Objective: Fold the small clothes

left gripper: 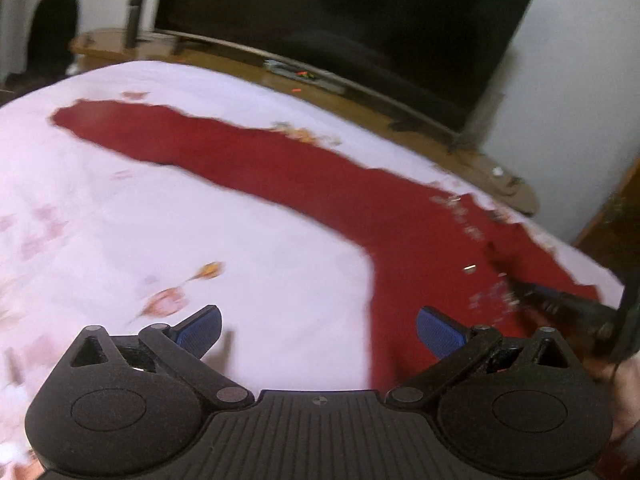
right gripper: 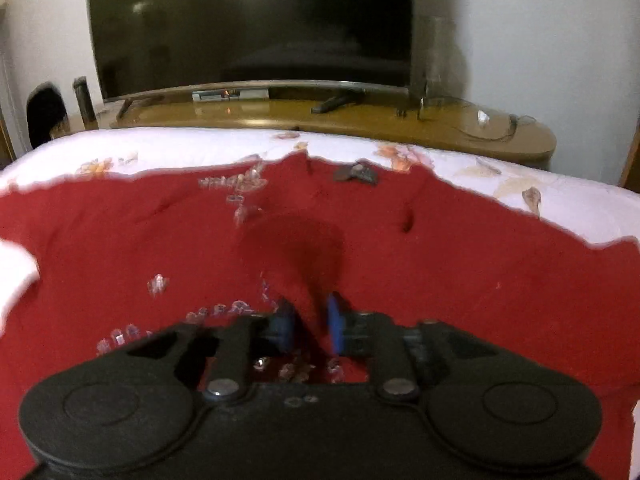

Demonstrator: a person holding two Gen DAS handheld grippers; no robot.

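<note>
**Red garment spread on bed; right tool pinching cloth, left tool open**

Red garment lies flat on the white floral bedsheet, body toward the bed's right side, one long sleeve stretched out toward the left far corner. Sparkly trim visible on the front. Beyond the bed's far edge: TV on a wooden stand.

Left tool: jaws wide apart, holding nothing, hovering over bare sheet just beside the garment's left edge, below the sleeve. Judgement: positioned to take the side seam or sleeve for a fold inward.

Right tool: jaws nearly together with a ridge of red cloth rising between them; appears to have the fabric gripped near the garment's near edge. Motion blur prevents certainty on firmness. Likely anchoring or lifting the hem so the body can be folded.

Fold not yet made.
</note>
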